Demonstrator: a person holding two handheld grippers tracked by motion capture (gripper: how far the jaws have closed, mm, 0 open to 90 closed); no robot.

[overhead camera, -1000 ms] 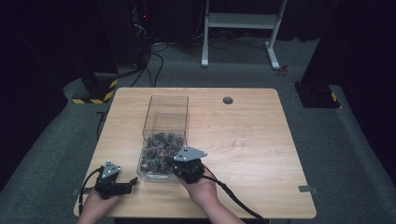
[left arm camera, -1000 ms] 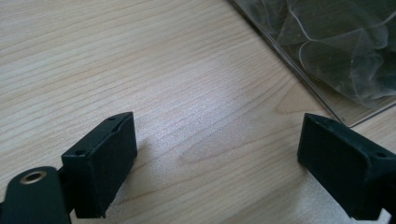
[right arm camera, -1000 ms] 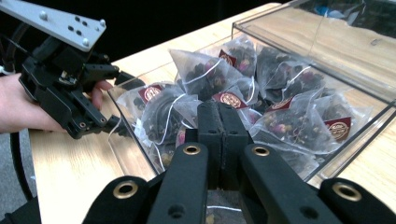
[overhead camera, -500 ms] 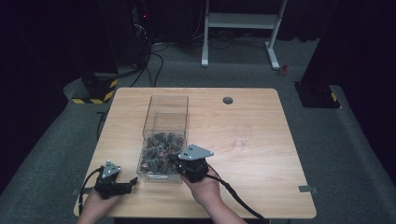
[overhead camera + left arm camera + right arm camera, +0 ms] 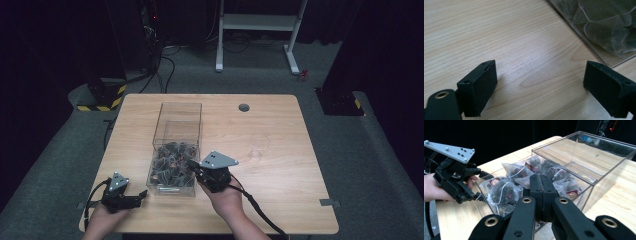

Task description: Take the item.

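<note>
Looking down from the high view, I have both hands at the near edge of a wooden table (image 5: pixel 280 135). My left gripper (image 5: pixel 131 199) sits low at the near left corner, just beside a clear plastic box (image 5: pixel 176 142) that runs away from me down the table's middle. Dark tea bags (image 5: pixel 170 162) crowd the box's near half; its far half looks bare. My right gripper (image 5: pixel 196 169), grey plate on top, leans over the box's near right wall; its jaw tips are too dark to read from up here. A small clear cup (image 5: pixel 259 146) stands well apart to the right, barely showing against the wood. Beyond the table the room falls into blackness.

From the left gripper view, my left gripper (image 5: pixel 540 82) has its jaws spread wide over bare table (image 5: pixel 499 37), gripping nothing. A corner of the clear box (image 5: pixel 596 50) cuts across the upper right, with blurred bags behind its wall.

From the right gripper view, my right gripper (image 5: pixel 541 192) has its jaws pressed together, pointing at the bags (image 5: pixel 506 187) in the box (image 5: pixel 586 152). Whether anything is pinched between them, I cannot tell. My left gripper (image 5: pixel 477 173) shows beyond the box, my hand (image 5: pixel 439 187) cut off at the frame edge.
</note>
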